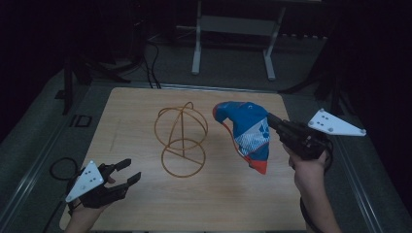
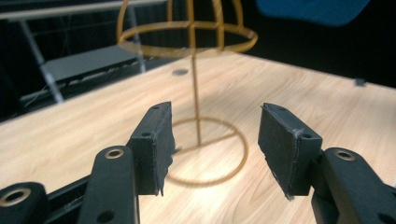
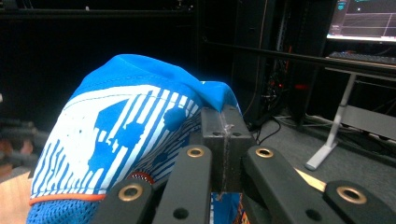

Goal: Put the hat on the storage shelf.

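Currently the right gripper [image 1: 270, 118] is clamped on the blue-and-white cap [image 1: 248, 131], which hangs off the jaw tips clear of the table [image 1: 243, 194]. Left gripper [image 1: 130, 171] is released with nothing between its jaws; the wire cap stand [image 1: 182, 141] sits just ahead of its tips, apart from them.
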`<state>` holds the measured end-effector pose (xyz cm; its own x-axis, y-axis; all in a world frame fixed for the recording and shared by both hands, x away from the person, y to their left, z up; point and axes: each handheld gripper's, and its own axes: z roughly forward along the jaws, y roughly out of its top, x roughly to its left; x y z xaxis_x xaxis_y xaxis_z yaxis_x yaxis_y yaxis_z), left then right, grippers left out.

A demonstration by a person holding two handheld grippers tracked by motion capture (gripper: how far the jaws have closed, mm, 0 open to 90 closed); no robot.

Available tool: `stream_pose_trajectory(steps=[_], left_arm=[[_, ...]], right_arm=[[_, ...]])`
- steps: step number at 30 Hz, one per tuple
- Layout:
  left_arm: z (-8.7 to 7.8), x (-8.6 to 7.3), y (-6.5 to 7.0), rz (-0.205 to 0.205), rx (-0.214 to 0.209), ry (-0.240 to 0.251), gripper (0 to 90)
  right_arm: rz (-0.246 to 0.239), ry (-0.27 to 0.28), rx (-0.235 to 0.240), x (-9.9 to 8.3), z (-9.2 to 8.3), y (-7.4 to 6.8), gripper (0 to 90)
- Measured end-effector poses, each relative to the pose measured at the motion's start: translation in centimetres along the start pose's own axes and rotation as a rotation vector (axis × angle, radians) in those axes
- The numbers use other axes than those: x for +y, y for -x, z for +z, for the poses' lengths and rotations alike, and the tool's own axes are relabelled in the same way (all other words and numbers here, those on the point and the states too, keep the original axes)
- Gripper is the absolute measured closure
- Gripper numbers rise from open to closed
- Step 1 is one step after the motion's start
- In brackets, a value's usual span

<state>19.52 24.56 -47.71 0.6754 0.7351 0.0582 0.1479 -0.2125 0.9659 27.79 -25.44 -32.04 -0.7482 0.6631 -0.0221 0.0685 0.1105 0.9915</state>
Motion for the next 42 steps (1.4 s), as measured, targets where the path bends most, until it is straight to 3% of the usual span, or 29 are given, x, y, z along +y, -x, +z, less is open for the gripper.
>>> stream_pose_trajectory(steps=[7,14,18,22,25,26,29,36,42], left_arm=[[0.1,-3.9,0.0,-0.028,0.074,-0.035,45.5],[-0.2,-6.5,-0.3,-0.059,0.153,-0.053,41.7],[-0.8,-7.1,-0.6,-0.075,0.215,-0.056,34.8],[-1.2,-7.7,-0.9,-0.089,0.265,-0.069,13.3],[-1.2,-8.4,-1.2,-0.129,0.289,-0.088,1.7],[-1.2,-8.5,-1.2,-0.140,0.293,-0.086,1.7],[-1.3,-8.7,-1.2,-0.122,0.345,-0.075,1.7],[-1.6,-8.7,-1.3,-0.109,0.414,-0.059,1.3],[-1.5,-8.9,-1.4,-0.127,0.429,-0.079,1.2]], right_arm=[[-0.008,0.006,0.014,1.4,2.4,0.0,90.0],[-0.021,-0.012,0.016,2.4,5.0,-0.6,90.0],[-0.021,-0.013,0.028,3.1,6.6,-1.0,90.0],[-0.035,-0.028,0.043,3.9,8.8,-1.9,90.0],[-0.045,-0.041,0.059,4.3,10.4,-2.7,90.0],[-0.045,-0.044,0.067,4.5,11.0,-3.0,90.0],[-0.059,-0.061,0.089,4.9,12.6,-4.1,90.0],[-0.081,-0.095,0.154,5.0,16.2,-7.0,90.0],[-0.080,-0.134,0.215,4.7,18.5,-8.8,90.0]])
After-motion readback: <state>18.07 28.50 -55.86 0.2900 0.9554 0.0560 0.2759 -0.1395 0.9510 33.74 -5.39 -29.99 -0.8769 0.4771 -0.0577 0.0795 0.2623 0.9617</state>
